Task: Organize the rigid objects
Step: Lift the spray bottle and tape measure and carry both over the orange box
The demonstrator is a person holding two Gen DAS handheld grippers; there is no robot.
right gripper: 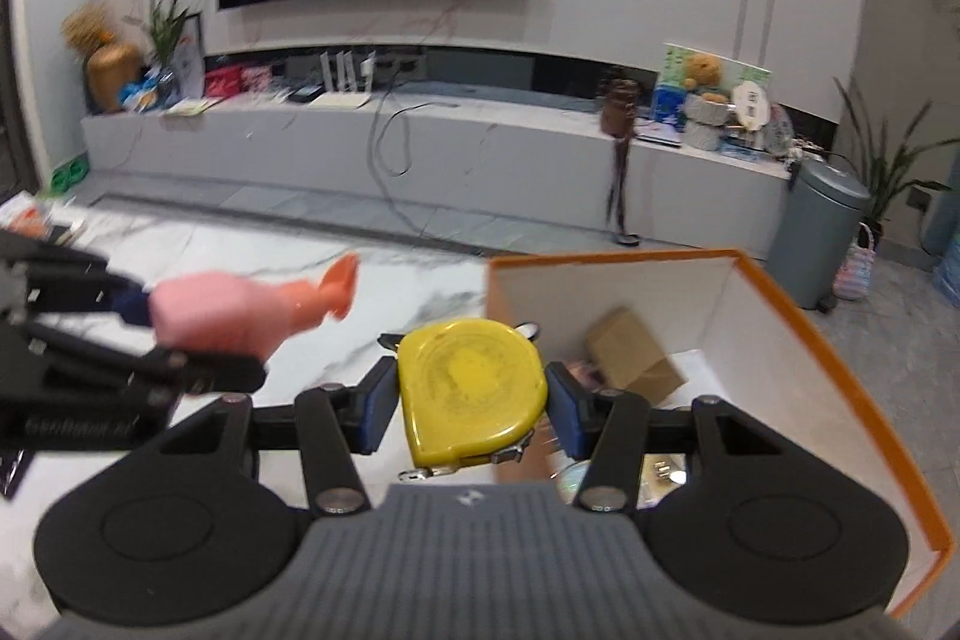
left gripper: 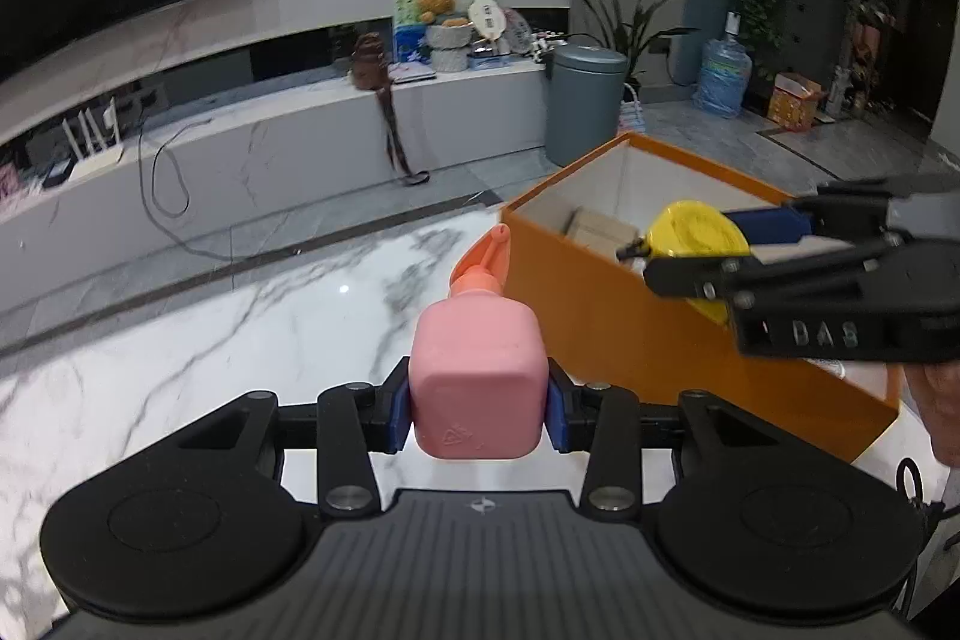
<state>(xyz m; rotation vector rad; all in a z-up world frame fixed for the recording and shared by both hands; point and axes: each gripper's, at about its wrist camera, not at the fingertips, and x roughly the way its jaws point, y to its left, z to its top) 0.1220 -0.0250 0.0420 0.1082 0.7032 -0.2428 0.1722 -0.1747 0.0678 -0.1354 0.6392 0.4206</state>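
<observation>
— Pink bottle (left gripper: 478,388): where was it seen?
— Centre frame, pinched by the left tool (left gripper: 478,415).
— Yellow tape measure (right gripper: 472,391)?
— Clamped by the right tool (right gripper: 472,415), beside the orange box (right gripper: 840,334).

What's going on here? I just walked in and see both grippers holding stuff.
A person is tidying objects with two handheld grippers. The left gripper is shut on a pink pump bottle, held over the marble table. The right gripper is shut on a yellow tape measure at the edge of the orange box, which already holds a few items.
</observation>
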